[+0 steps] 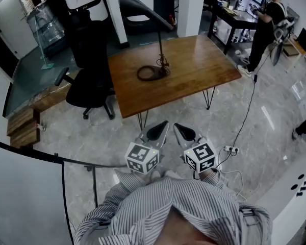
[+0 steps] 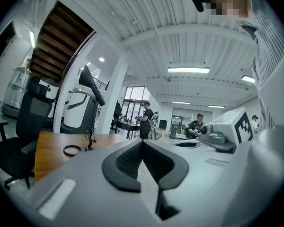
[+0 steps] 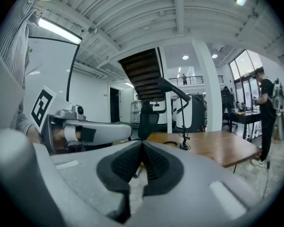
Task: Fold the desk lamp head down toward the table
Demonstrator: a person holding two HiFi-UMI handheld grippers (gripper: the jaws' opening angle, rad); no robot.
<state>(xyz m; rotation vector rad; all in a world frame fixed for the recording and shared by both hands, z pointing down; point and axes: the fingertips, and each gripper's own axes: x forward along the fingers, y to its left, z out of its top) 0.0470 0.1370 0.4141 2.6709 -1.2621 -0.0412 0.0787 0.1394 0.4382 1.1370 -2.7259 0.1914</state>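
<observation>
A black desk lamp stands on the wooden table (image 1: pixel 194 70), its cone head (image 1: pixel 143 10) raised on a thin stem (image 1: pixel 160 47) above a coiled black cable (image 1: pixel 148 73). My two grippers hang side by side over the floor, well short of the table's near edge. The left gripper (image 1: pixel 158 132) is shut with nothing in it, and so is the right gripper (image 1: pixel 182 132). In the left gripper view the lamp head (image 2: pixel 91 83) is far off beyond the shut tips (image 2: pixel 142 143). The right gripper view has the lamp head (image 3: pixel 174 89) and stem (image 3: pixel 183 124) past its tips (image 3: pixel 142 144).
A black office chair (image 1: pixel 91 75) stands at the table's left end. A person (image 1: pixel 268 19) works at a dark desk far right. A power strip (image 1: pixel 229 149) and its cable lie on the floor near me. A curved partition (image 1: pixel 25 193) is at my left.
</observation>
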